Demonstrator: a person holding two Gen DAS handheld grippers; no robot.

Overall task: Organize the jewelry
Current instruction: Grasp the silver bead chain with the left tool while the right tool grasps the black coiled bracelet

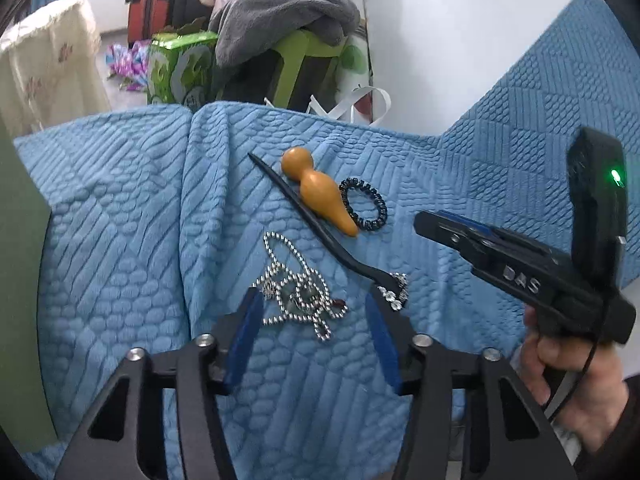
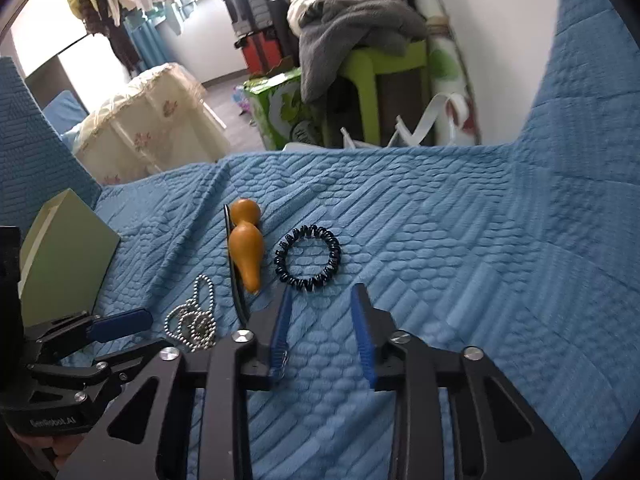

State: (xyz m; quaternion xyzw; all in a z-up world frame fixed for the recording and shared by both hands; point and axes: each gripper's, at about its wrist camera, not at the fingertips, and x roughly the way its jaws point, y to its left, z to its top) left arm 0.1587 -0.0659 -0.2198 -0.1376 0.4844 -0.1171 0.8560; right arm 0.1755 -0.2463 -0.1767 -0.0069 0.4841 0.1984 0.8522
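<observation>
Jewelry lies scattered on the blue quilted blanket (image 1: 120, 240) in front of me. Nearest my left tongs (image 1: 312, 320) is a silver ball-chain necklace (image 1: 298, 288), heaped in loose loops and tangled on itself. My left tongs are spread wide, their blue pads (image 1: 244, 336) low over the blanket on either side of the near part of that chain, with nothing pinched between them.

Just beyond the chain a black hair stick (image 1: 316, 224) runs slantwise from far left to near right. Its near end carries a small cluster of clear beads (image 1: 396, 292), close by my left tongs' right finger. A wooden gourd-shaped pendant (image 1: 316, 188) lies against the stick on its far side, round head pointing away and narrow tip toward me. Touching the gourd on the right is a black spiral hair tie (image 1: 364, 204), lying flat as a ring.

My right tongs (image 2: 324, 320) are also spread, holding nothing, hovering above bare blanket with the hair tie just past the tip of their left finger (image 2: 280, 320). From the left camera I see my right hand (image 1: 560, 364) wrapped around that tool's handle, at the right of the scene, with a green light showing on its upright black part.

At the left edge stands a green box (image 2: 68, 256), just beside my left tool. Past the far edge of the blanket there is a green stool (image 2: 380, 68) piled with grey clothing (image 2: 352, 24).
</observation>
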